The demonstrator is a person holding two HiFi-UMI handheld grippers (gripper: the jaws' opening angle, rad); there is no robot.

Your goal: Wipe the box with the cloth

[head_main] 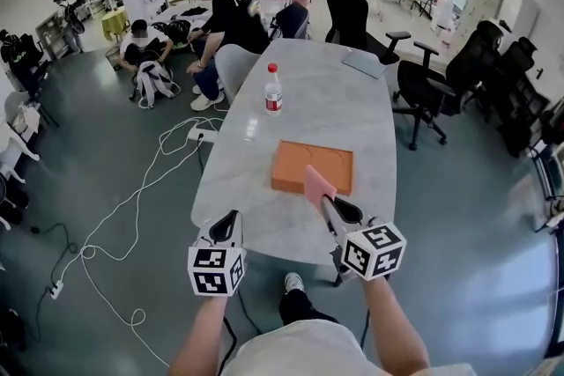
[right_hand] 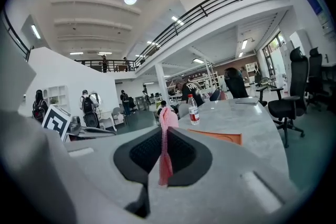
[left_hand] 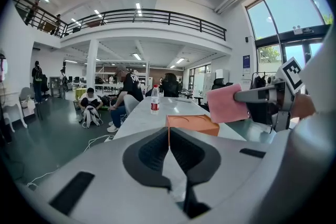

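Observation:
A flat orange box lies on the grey table, and it also shows in the left gripper view and the right gripper view. My right gripper is shut on a pink cloth, held upright just above the box's near edge. The cloth stands pinched between the jaws of that gripper. My left gripper hovers over the table's near left corner, left of the box. Its jaws are shut with nothing in them. From there the cloth appears at the right.
A plastic water bottle with a red cap stands farther up the table. A laptop lies at the far end. Office chairs stand to the right, people sit at the far left, and cables run over the floor.

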